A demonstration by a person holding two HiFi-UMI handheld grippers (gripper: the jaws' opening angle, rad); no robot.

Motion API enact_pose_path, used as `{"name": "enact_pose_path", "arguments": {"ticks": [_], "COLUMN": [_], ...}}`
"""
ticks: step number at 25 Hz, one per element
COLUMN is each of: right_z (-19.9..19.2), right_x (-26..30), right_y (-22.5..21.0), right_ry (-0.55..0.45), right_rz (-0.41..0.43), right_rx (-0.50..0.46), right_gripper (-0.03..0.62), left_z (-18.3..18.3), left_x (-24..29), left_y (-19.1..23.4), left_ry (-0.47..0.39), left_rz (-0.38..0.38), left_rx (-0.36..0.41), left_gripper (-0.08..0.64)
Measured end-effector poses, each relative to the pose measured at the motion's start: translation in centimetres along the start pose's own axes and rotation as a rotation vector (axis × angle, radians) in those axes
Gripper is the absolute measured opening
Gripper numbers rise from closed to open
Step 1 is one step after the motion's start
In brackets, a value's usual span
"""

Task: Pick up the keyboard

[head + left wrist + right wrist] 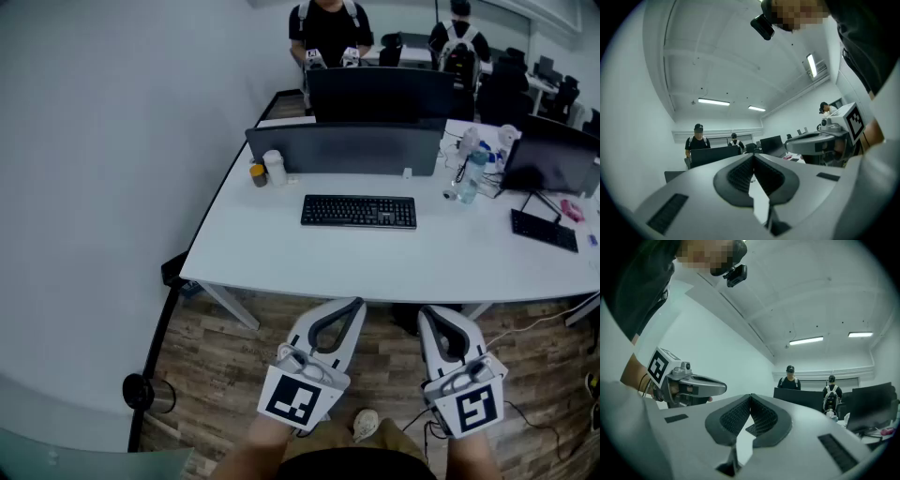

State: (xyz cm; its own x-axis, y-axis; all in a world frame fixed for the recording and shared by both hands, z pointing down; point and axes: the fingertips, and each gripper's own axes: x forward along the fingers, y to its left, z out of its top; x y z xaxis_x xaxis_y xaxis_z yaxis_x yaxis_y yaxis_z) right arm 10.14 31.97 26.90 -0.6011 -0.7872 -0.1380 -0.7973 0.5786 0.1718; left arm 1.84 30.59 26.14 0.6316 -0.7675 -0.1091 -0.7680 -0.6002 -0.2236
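No readable text, label, brand or number anywhere.

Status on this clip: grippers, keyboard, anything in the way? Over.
Both shut, empty: left gripper, right gripper, short of the desk. Keyboard flat on desk, untouched. Nothing between grippers and keyboard.

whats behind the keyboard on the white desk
A dark divider panel runs behind the keyboard, with a black screen beyond it. The panel hides whatever sits at that screen's base.
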Motion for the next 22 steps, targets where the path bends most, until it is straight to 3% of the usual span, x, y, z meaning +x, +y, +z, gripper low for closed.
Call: {"name": "enact_pose_path", "arguments": {"ticks": [11,22], "right_z": [-0.2,-1.4], "right_x": [0.3,-0.3], "right_y": [-0.6,-1.3], "right_ry": [0.007,-0.003], "right_rz": [0.009,0.034], "right_rx": [-0.004,0.019], "right_gripper": [0.032,0.034], "left_z": [0.0,0.0], "left_x": [0.7,2.1], "left_y": [0.0,-0.7], "left_ry": [0.017,0.013], "left_rz": [-0.021,-0.002], "left_rx": [0.061,0.039], "left_gripper": [0.008,0.009]}}
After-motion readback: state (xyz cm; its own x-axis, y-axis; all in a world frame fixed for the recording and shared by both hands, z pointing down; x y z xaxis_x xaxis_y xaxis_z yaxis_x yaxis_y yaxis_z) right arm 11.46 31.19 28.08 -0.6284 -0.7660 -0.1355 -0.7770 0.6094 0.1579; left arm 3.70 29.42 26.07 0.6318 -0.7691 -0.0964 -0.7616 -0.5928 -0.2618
